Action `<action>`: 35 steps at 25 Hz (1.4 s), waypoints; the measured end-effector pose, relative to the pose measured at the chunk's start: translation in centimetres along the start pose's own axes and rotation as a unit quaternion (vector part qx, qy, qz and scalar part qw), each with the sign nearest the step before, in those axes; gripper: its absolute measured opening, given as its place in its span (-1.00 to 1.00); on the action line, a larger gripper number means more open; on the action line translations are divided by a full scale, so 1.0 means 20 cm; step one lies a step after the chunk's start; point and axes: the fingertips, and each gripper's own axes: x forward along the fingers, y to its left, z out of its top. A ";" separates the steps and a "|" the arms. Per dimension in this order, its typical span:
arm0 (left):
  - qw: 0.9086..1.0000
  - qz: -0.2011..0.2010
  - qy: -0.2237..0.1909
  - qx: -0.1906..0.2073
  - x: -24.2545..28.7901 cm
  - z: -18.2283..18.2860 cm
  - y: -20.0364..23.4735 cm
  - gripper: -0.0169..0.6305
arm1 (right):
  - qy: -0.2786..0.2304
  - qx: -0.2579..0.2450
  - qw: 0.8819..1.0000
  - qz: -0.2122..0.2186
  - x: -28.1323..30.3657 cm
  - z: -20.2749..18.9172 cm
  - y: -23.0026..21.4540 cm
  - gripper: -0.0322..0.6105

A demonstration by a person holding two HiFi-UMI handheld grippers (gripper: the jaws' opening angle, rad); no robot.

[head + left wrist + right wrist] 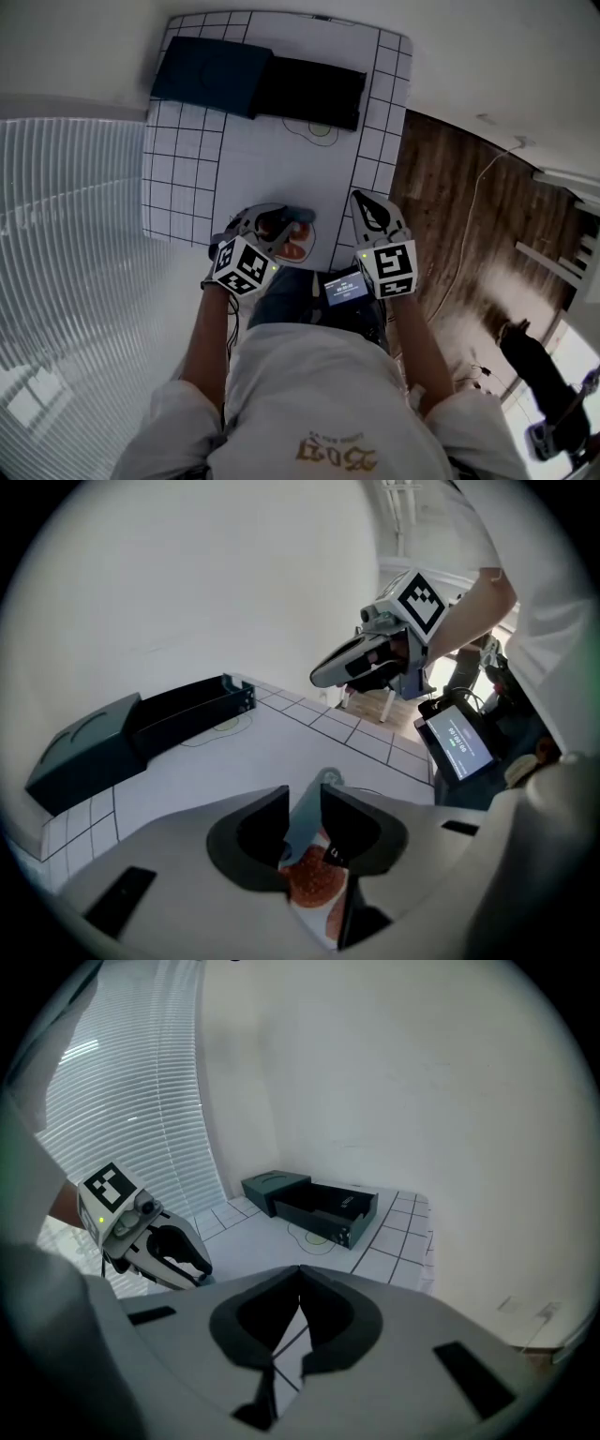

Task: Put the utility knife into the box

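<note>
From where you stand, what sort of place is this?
Probably an indoor room used as a workspace: a white gridded table against a plain wall, blinds on one side, wood floor on the other.

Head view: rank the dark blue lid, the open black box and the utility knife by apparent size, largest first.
1. The dark blue lid and the black box: too alike to separate, though the lid looks marginally bigger.
2. The utility knife: clearly smallest, though it is partly hidden.
</note>
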 end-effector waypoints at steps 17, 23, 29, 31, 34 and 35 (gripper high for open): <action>0.988 -0.095 0.080 0.096 0.11 -0.02 -0.07 -0.45 | 0.006 0.041 0.999 0.017 0.02 -0.02 0.00 -0.88; 0.974 -0.123 0.120 0.148 0.14 -0.06 -0.10 -0.45 | 0.013 0.045 0.999 0.016 0.00 -0.06 0.00 -0.88; 0.965 -0.133 0.150 0.167 0.16 -0.11 -0.10 -0.45 | 0.013 0.045 0.999 0.009 -0.01 -0.06 -0.02 -0.88; 0.962 -0.132 0.167 0.172 0.16 -0.11 -0.10 -0.45 | 0.013 0.047 0.999 0.007 -0.01 -0.07 -0.02 -0.88; 0.961 -0.129 0.183 0.163 0.17 -0.11 -0.10 -0.48 | 0.015 0.048 0.999 0.006 -0.02 -0.08 -0.01 -0.88; 0.962 -0.128 0.185 0.157 0.17 -0.11 -0.09 -0.50 | 0.015 0.047 0.999 0.006 -0.02 -0.08 -0.01 -0.88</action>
